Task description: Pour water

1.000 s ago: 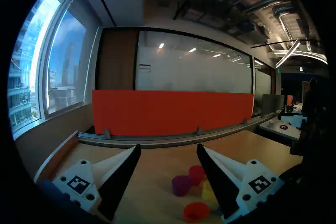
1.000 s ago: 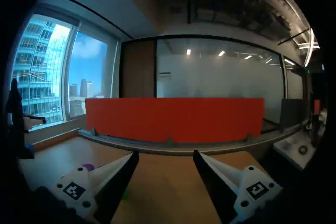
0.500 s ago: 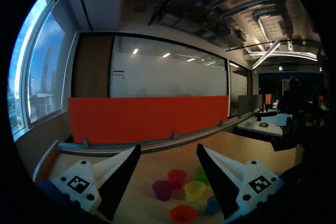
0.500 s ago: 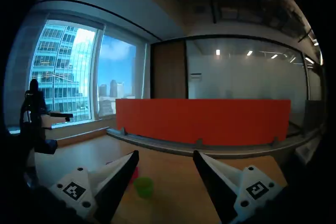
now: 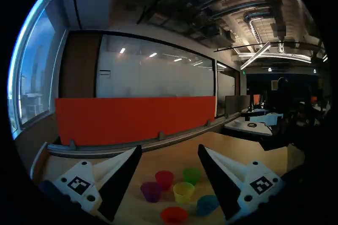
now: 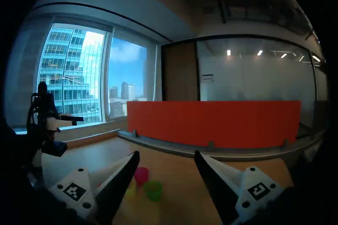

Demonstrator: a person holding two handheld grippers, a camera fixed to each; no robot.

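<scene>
Plastic cups stand clustered on the wooden desk (image 5: 236, 149), low in the left gripper view between the fingers: a purple cup (image 5: 151, 191), pink cup (image 5: 164, 179), green cup (image 5: 192, 175), yellow cup (image 5: 183, 191), blue cup (image 5: 207, 204) and red cup (image 5: 173, 215). The red cup is cut off at the bottom of the frame, and the blue cup's right side runs up against the right-hand finger. The light is too dim to tell whether any cup holds water.

In the right gripper view the pink and green cups sit low, left of centre, while the yellow cup is mostly hidden behind the left-hand finger.

The left gripper (image 5: 169, 146) has its fingers spread wide with nothing between them, above the cups. The right gripper (image 6: 166, 153) is likewise spread and empty.

Behind the desk runs an orange partition (image 5: 135, 117). A window (image 6: 72, 77) fills the left of the right gripper view. At its far left edge is a dark shape (image 6: 44, 126) too shadowed to identify.
</scene>
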